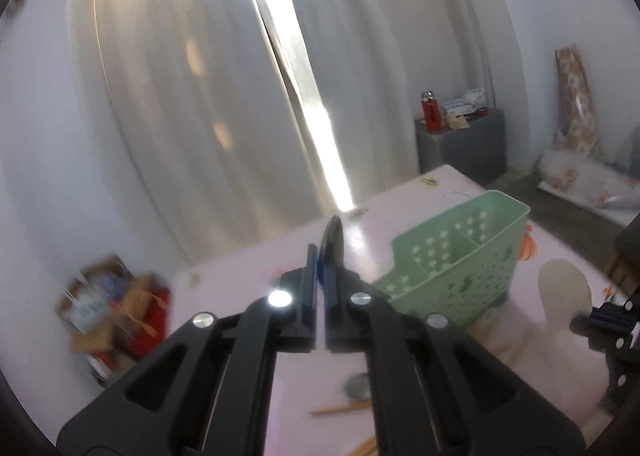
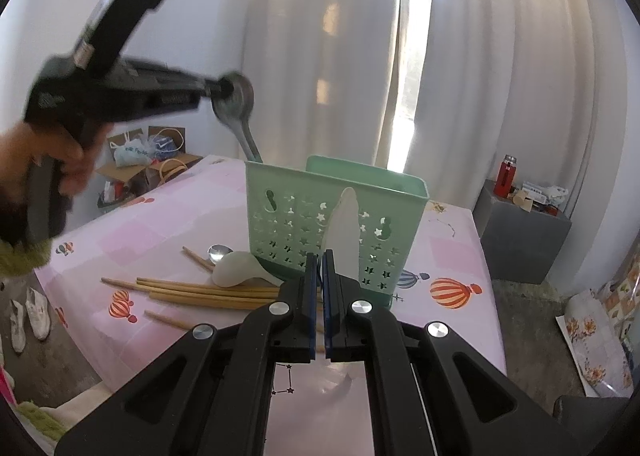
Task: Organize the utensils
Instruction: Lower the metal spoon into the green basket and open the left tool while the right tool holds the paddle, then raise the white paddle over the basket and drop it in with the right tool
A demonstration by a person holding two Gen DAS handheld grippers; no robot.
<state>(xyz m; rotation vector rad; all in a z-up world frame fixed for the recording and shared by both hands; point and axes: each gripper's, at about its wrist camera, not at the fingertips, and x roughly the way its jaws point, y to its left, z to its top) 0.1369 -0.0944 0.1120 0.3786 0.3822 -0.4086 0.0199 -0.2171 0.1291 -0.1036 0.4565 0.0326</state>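
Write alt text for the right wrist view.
The right gripper pinches a white spoon upright before a green caddy on a pink table. At upper left, the left gripper holds a metal spoon above the caddy. Chopsticks and more spoons lie beside it.

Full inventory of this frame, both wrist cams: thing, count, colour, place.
caddy: 1, green, mid-table
metal spoon: 1, grey, in left gripper, handle down into caddy's far-left corner
white spoon: 1, translucent white, in right gripper, before caddy
second white spoon: 1, white, on table left of caddy
small spoon: 1, silver, on table by caddy
chopsticks: several, wooden, on table, front-left of caddy
table: 1, pink balloon-print cloth
bottle: 1, red, on grey stand
left gripper: black, closed
right gripper: black, closed
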